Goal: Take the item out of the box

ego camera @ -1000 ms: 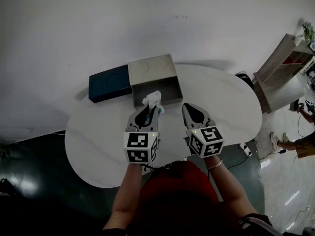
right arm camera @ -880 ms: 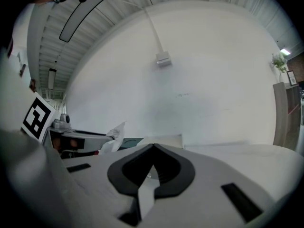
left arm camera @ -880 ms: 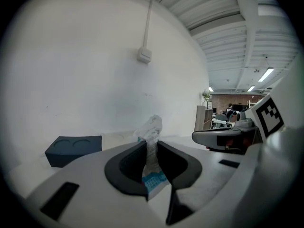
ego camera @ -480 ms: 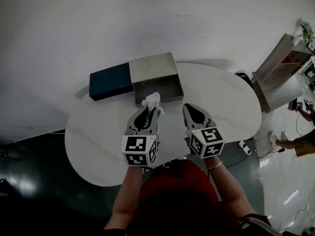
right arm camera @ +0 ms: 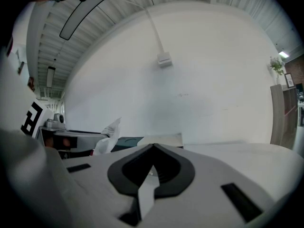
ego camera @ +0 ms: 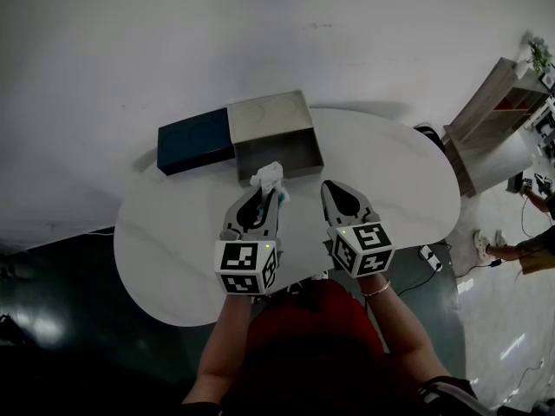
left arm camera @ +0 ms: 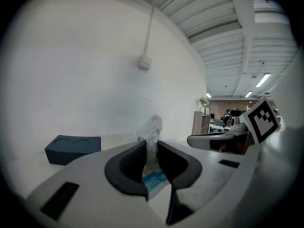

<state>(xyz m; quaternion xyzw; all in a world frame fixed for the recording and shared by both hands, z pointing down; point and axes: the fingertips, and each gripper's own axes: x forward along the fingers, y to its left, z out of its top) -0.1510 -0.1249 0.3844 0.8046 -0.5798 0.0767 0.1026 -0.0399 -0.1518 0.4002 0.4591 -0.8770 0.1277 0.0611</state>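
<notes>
Item (left arm camera: pixel 153 129): crinkled white, blue-printed

White wall (ego camera: pixel 260 33), dark floor (ego camera: pixel 52 319) (glossy), white table (ego camera: pixel 173 250), wooden shelf (ego camera: pixel 499 111).

table (ego camera: pixel 173 241): white, rounded | navy box (ego camera: pixel 195 150): on table's far edge (two round dents on top) | shelf (ego camera: pixel 496 118): wooden, right | plant (ego camera: pixel 542 56): atop shelf
</notes>
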